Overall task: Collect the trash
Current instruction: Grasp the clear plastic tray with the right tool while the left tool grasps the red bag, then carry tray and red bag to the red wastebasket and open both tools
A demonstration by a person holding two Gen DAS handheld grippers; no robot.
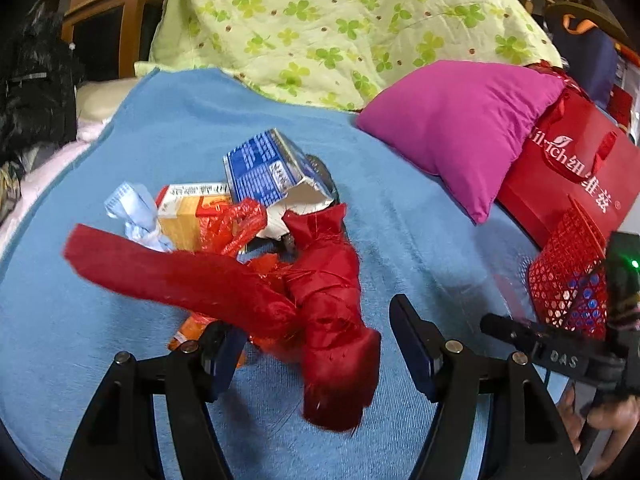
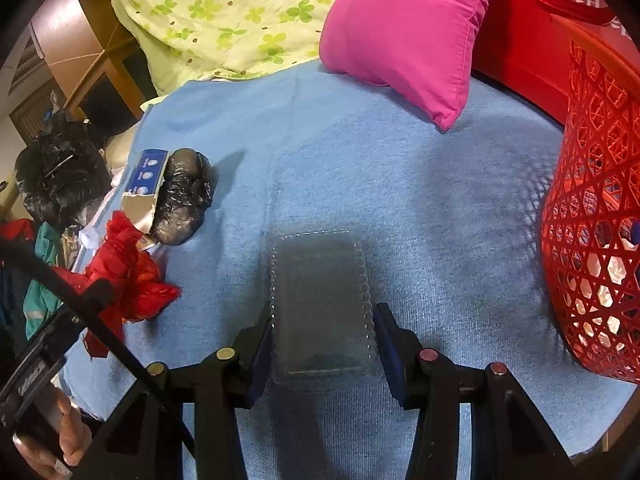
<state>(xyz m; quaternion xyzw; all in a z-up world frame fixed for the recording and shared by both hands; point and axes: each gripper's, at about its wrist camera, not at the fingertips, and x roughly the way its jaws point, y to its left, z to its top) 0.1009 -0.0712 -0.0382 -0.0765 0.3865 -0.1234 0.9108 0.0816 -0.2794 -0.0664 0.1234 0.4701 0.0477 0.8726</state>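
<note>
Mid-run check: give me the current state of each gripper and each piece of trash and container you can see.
left gripper: open, red wrapper lying between its fingers
right gripper: shut on clear plastic tray
clear plastic tray: empty, held above the blanket
red wrapper: crumpled, ungripped
blue carton: torn open, lying on the pile
orange box: closed, on its side
black bag: bunched up
red basket: upright, some trash inside
</note>
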